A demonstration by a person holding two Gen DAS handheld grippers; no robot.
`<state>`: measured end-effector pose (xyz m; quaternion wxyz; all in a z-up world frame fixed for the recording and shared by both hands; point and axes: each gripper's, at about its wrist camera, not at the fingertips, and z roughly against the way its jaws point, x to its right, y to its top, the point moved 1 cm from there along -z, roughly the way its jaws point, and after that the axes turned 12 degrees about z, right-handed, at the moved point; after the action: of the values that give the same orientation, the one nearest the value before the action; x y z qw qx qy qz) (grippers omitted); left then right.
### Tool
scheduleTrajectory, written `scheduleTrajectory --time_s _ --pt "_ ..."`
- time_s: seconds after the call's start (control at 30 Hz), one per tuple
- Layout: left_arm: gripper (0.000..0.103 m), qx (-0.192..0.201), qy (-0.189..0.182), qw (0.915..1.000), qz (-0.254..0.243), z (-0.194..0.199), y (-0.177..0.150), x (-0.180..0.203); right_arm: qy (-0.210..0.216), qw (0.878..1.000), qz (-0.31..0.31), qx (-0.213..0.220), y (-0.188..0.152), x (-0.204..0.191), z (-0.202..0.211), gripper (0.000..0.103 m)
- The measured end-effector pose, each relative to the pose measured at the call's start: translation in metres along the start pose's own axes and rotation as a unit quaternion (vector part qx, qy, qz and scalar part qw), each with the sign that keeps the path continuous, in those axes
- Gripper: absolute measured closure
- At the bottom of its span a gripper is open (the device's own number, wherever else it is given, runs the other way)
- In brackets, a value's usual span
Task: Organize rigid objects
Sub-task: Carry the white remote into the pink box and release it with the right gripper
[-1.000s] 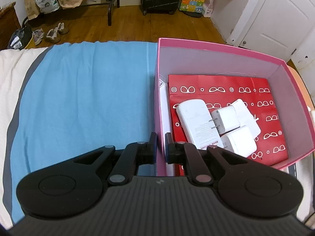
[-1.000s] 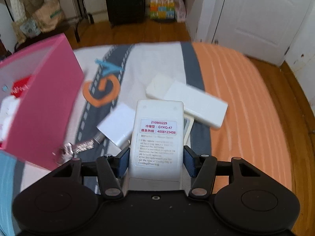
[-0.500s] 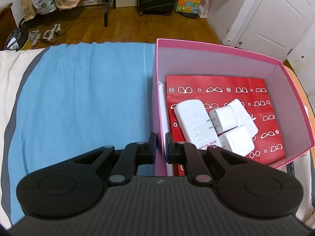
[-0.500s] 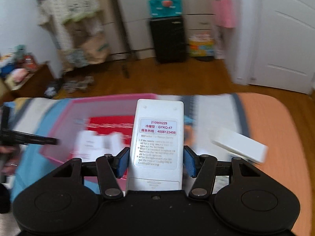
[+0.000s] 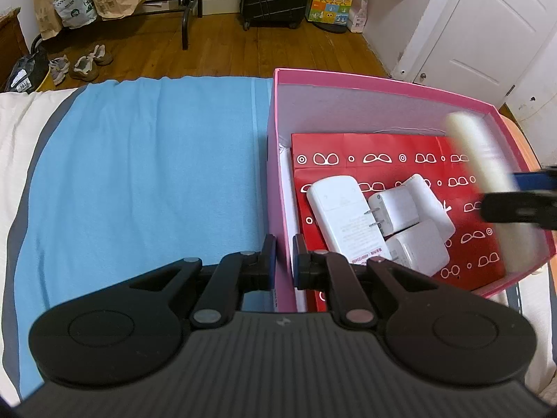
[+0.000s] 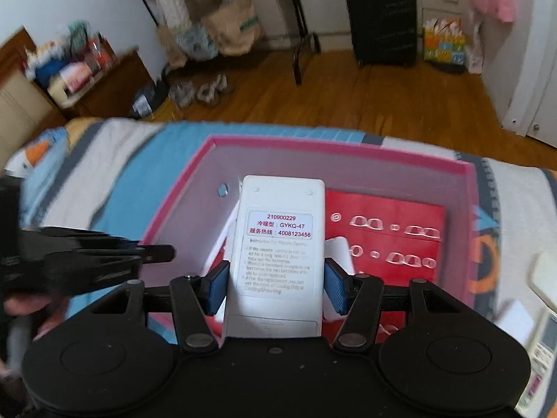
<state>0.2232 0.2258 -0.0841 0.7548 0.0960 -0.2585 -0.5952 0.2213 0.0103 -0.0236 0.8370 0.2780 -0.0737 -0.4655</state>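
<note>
Right claw (image 6: 276, 287) grips white remote (image 6: 278, 254) labelled "GYKQ-47"; left claw (image 5: 283, 261) pinches pink box wall (image 5: 278, 188).

My right gripper (image 6: 275, 287) clamps the white remote (image 6: 278, 250), label up, above the pink box (image 6: 348, 151).

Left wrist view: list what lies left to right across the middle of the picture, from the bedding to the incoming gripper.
White bedding → blue blanket → pink box wall → white remote in the box → white plug adapter → blurred remote held by the right gripper.
</note>
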Motion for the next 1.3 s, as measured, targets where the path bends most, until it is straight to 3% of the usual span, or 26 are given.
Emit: scheduleTrajectory --time_s 0.23,0.33,0.4,0.57,0.73,0.87,1.03,1.3 --pt "0.095 0.002 -0.005 1.0000 0.000 0.001 -0.001 -0.003 -0.064 0.996 -0.035 -0.055 0.012 0.020 -0.065 0.041" --pt "0.095 0.002 -0.008 1.0000 0.002 0.001 -0.001 -0.004 -0.053 0.993 -0.057 -0.084 0.007 0.032 -0.078 0.041" --pt "0.095 0.002 -0.008 1.0000 0.002 0.001 -0.001 -0.004 -0.036 0.992 -0.088 -0.082 0.002 0.039 -0.075 0.040" --pt "0.095 0.002 -0.004 1.0000 -0.002 0.001 -0.001 -0.003 -0.067 0.996 -0.050 -0.036 0.000 0.038 -0.035 0.038" --pt "0.095 0.001 0.000 1.0000 -0.003 0.001 0.000 0.000 -0.050 0.999 -0.010 0.015 -0.007 0.039 0.038 0.038" --pt "0.095 0.001 0.005 1.0000 -0.006 -0.001 0.000 0.003 -0.047 0.998 0.017 0.031 -0.022 0.046 0.090 0.036" --pt "0.095 0.001 0.012 0.9998 -0.013 -0.002 -0.001 0.007 -0.052 0.998 0.004 0.028 -0.055 0.082 0.128 0.036" --pt "0.095 -0.001 0.020 0.9996 -0.020 -0.004 -0.002 0.011 -0.130 0.991 -0.031 -0.027 -0.112 0.128 0.113 0.036"
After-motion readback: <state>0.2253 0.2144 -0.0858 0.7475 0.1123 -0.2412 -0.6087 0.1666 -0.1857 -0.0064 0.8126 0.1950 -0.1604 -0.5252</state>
